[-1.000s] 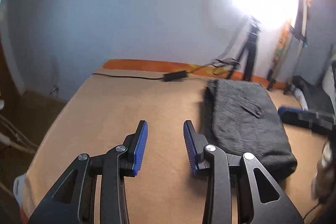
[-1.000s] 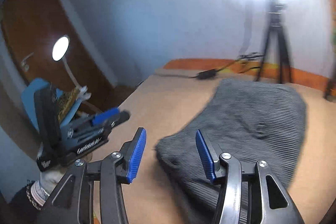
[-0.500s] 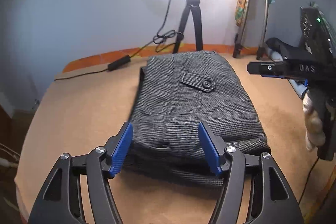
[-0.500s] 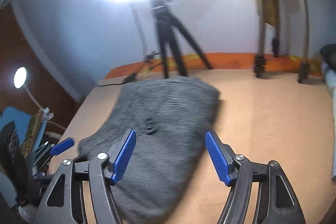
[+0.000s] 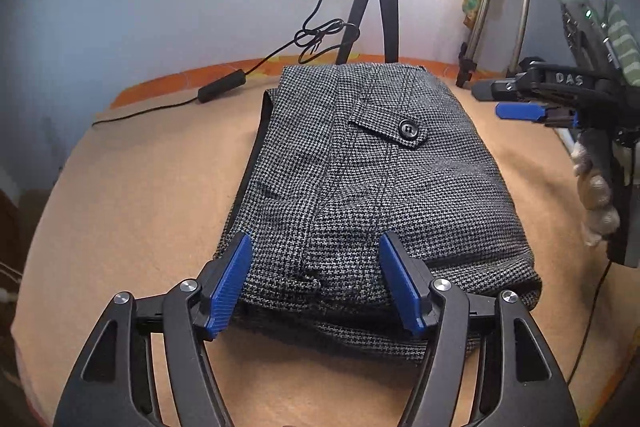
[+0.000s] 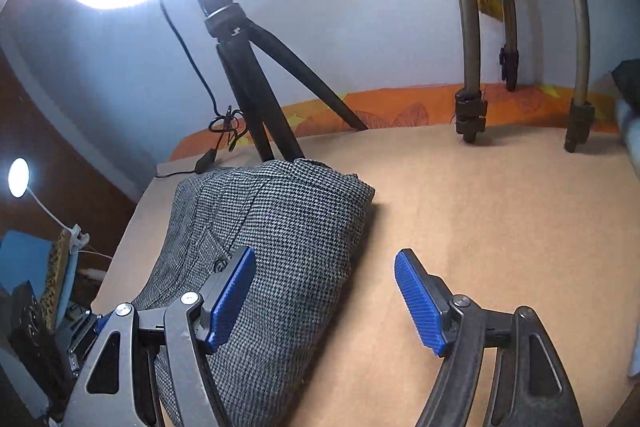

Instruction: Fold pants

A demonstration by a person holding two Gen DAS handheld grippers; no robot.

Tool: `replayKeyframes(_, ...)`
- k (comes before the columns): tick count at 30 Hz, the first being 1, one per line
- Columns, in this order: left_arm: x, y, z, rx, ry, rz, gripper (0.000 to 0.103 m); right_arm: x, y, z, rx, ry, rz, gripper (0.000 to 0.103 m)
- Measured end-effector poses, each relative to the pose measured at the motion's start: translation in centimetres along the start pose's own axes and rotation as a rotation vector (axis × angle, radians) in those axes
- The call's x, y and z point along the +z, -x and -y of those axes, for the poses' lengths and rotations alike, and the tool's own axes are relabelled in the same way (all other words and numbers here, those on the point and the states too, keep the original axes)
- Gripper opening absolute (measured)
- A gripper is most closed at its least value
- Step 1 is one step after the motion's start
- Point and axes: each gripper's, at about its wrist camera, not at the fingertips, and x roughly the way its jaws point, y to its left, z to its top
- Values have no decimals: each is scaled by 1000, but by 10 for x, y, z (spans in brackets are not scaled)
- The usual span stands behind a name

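Note:
The grey houndstooth pants (image 5: 372,179) lie folded in a compact stack on the tan table (image 5: 140,187), with a buttoned back pocket (image 5: 408,129) on top. My left gripper (image 5: 316,283) is open and empty, its blue pads straddling the near edge of the stack. My right gripper (image 6: 324,295) is open and empty over the right edge of the pants (image 6: 280,227). It also shows in the left wrist view (image 5: 520,111) at the right, above the table.
A black tripod (image 6: 256,87) with a bright ring light stands at the table's far edge behind the pants. A black cable with an inline switch (image 5: 222,91) runs along the back left. Metal stand legs (image 6: 470,107) rest on the far right.
Both grippers swung right: the left from bare table onto the near edge of the pants, the right from the stack's left end to its right edge. Both jaws opened wider.

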Motion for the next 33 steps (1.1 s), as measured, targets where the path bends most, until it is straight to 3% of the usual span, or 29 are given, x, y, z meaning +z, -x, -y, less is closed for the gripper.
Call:
replayKeyframes(15,9,9,-63,-311,396,-56,68,9,-30,19,117,-122,-80,75)
replayKeyframes(19,9,11,-64,-303,424,-56,68,12,-40,23,128,-157,-89,75)
replayKeyframes(23,9,15,-66,-222,430,-66,74,11,-46,23,144,-172,-100,75)
replayKeyframes(28,-3,-1,-75,-248,499,-152,74,9,-50,20,144,-149,-112,75)
replayKeyframes(33,-9,-13,-76,-178,491,-191,74,9,-54,18,144,-148,-109,76)
